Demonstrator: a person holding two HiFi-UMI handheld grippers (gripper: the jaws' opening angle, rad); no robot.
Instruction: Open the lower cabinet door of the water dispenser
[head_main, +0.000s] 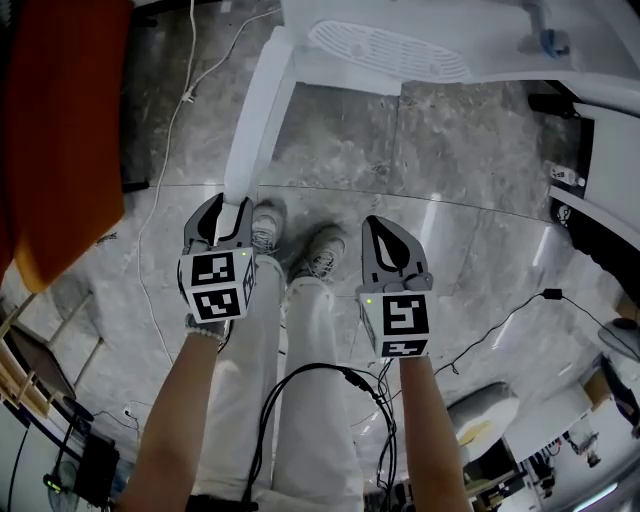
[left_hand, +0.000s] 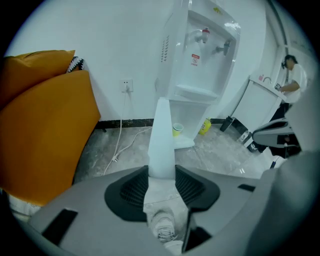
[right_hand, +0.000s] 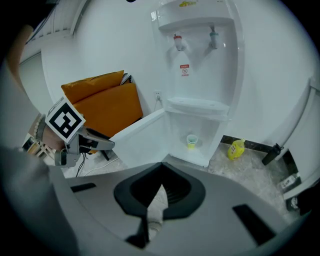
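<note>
1. Head view: the left gripper (head_main: 231, 212) sits at the free edge of the lower cabinet door (head_main: 262, 110). The door is seen edge-on, swung out from the water dispenser (head_main: 480, 30) toward the person. The right gripper (head_main: 382, 232) hangs beside it, apart from the door.
2. Left gripper view: the door's thin white edge (left_hand: 162, 132) runs up between the ribbed pads (left_hand: 134, 189). Both pads press on it, so the door is pinched at its outer edge.
3. Right gripper view: the jaws are pressed together with nothing between them. The door (right_hand: 142, 140) stands at a wide angle, and a small cup (right_hand: 191, 141) stands in the exposed compartment.
4. Judgement: the door looks like a light, stiff plastic panel that swings freely on its hinge. Its surface is smooth, so the pinch could slip. The best hold is the free vertical edge, far from the hinge, as taken now.
</note>
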